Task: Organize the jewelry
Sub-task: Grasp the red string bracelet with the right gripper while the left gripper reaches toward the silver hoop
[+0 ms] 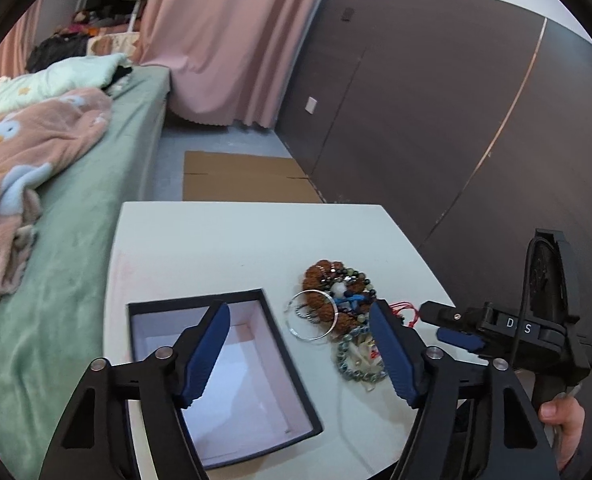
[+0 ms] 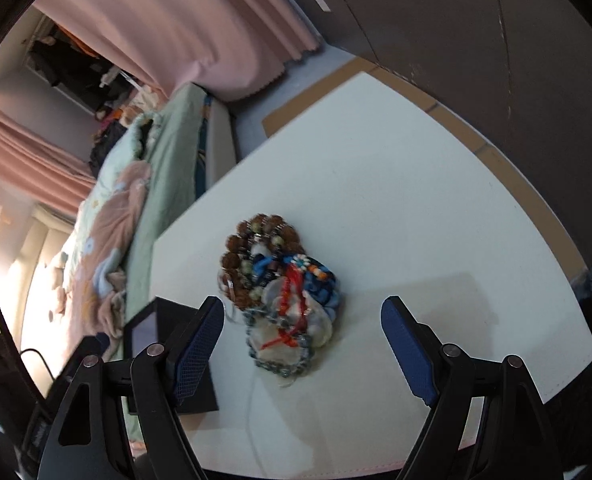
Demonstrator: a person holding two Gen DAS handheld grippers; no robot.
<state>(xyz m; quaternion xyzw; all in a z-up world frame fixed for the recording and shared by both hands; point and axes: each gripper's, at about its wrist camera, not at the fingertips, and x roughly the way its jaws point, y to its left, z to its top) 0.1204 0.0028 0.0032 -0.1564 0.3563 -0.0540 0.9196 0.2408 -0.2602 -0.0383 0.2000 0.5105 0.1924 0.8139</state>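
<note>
A pile of jewelry (image 1: 342,304) lies on the white table (image 1: 236,240): brown bead bracelets, a silver bangle (image 1: 312,316), grey-green beads, red and blue cords. An open black box (image 1: 216,372) with a pale lining stands to its left, with nothing in it. My left gripper (image 1: 300,320) is open, above the box's right edge and the bangle. My right gripper (image 2: 302,316) is open, just above the pile (image 2: 280,292); it shows at the right of the left wrist view (image 1: 456,328).
A bed (image 1: 76,200) with a green sheet and pink blanket runs along the table's left side. A dark wall (image 1: 436,120) stands behind and to the right. Flat cardboard (image 1: 244,178) lies on the floor beyond the table. Pink curtains (image 1: 232,40) hang at the back.
</note>
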